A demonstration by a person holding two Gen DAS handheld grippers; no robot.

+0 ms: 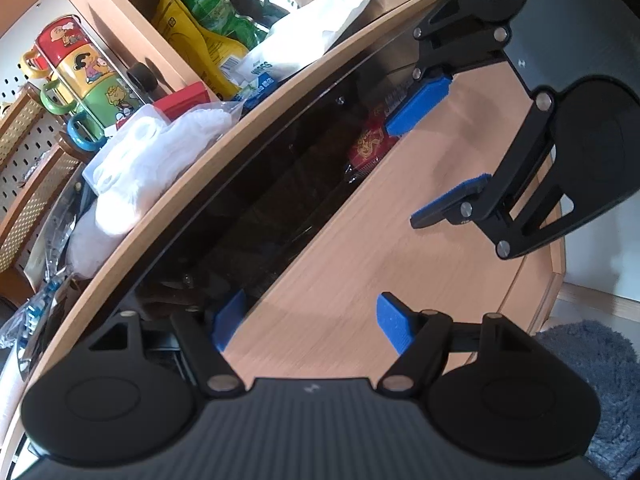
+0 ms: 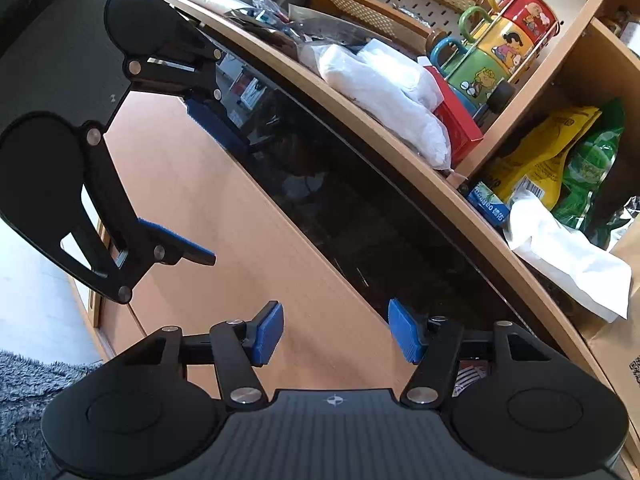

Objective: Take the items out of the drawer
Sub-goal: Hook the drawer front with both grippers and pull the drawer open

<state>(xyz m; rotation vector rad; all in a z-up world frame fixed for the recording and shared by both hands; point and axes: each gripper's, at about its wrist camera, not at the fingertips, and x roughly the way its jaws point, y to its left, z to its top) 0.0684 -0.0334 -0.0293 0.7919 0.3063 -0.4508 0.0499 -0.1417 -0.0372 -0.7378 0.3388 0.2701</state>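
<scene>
L gripper: blue pads well apart, nothing btwn them, touching nothing; hangs over the wood drawer front, one pad at the lip of the open drawer. R gripper: pads also apart, narrower gap than L, empty, over the same wood panel w/ the dark drawer opening just beyond. Each gripper shows in the other's view, off to the side, jaws parted, no contact. Drawer interior dark, glare on top; contents mostly unreadable. Only clear item: red packet w/ gold print lying inside near the R gripper's far pad; whether they touch, can't tell. Beyond the drawer, curved wood shelf edge piled w/ white bagged stuff, small red box, blue wipes pack, yellow bag, green bag, white paper bag. Farther back: stack of cartoon mugs in a wire rack, white pegboard, cane-panel frames. Grey shag rug on floor at lower edge. Cardboard w/ QR code cut off at frame edge.
</scene>
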